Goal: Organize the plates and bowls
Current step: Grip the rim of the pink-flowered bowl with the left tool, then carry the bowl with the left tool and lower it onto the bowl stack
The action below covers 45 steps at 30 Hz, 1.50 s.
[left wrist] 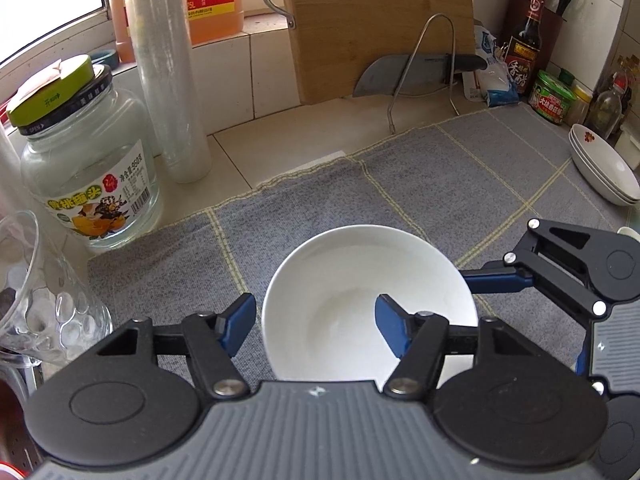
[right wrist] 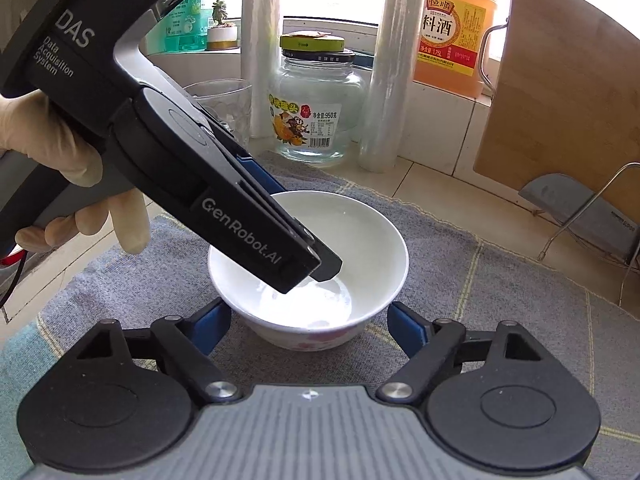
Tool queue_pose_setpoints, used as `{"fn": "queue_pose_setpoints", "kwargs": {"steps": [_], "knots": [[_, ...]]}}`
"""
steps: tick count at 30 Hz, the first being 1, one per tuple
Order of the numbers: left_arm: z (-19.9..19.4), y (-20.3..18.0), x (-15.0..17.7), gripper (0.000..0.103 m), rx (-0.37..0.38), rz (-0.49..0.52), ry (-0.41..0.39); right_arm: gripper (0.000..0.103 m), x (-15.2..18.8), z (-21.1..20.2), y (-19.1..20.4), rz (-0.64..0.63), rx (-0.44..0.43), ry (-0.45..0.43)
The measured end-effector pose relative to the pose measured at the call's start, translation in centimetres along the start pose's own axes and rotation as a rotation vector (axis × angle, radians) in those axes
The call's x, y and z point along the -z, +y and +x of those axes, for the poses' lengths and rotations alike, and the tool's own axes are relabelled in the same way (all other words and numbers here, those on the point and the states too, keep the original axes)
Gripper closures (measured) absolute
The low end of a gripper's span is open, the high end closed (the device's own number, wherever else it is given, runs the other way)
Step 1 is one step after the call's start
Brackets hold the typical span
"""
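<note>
the left gripper point(left wrist: 316, 320) is straddling the near wall of the white bowl point(left wrist: 370, 304), one blue finger point(left wrist: 390, 322) reaching inside, the other outside the rim; whether the pads are pressing yet i cannot tell. the right gripper point(right wrist: 308, 322) is standing with its fingers apart on either side of the bowl's base, not touching. the bowl is sitting upright on the grey mat point(left wrist: 460, 168), and the stacked plates point(left wrist: 604, 172) are waiting well apart, at the mat's far right edge
</note>
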<state>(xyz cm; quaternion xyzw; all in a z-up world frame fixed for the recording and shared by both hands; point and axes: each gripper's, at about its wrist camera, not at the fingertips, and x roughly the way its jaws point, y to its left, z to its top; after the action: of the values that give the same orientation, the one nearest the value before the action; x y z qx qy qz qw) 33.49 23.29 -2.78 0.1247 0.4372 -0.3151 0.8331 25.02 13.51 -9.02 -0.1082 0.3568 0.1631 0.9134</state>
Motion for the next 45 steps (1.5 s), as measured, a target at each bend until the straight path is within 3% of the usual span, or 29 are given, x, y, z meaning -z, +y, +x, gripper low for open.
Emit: {"fn": "queue_pose_setpoints", "kwargs": {"steps": [6, 21, 31, 45], "knots": [[0.6, 0.9, -0.3, 0.047, 0.051, -0.035, 0.045, 0.016, -0.1, 0.1, -0.1, 0.007, -0.009, -0.003], [0.9, 1.1, -0.7, 0.047, 0.093, -0.053, 0.055, 0.017, -0.1, 0.0, -0.3, 0.011, -0.018, 0.001], [-0.4, -0.7, -0.6, 0.047, 0.077, -0.035, 0.055, 0.017, -0.1, -1.8, -0.3, 0.014, -0.035, 0.004], [-4.0, -5.5, -0.8, 0.047, 0.056, -0.031, 0.033, 0.017, 0.6, -7.6, -1.3, -0.034, -0.056, -0.026]]}}
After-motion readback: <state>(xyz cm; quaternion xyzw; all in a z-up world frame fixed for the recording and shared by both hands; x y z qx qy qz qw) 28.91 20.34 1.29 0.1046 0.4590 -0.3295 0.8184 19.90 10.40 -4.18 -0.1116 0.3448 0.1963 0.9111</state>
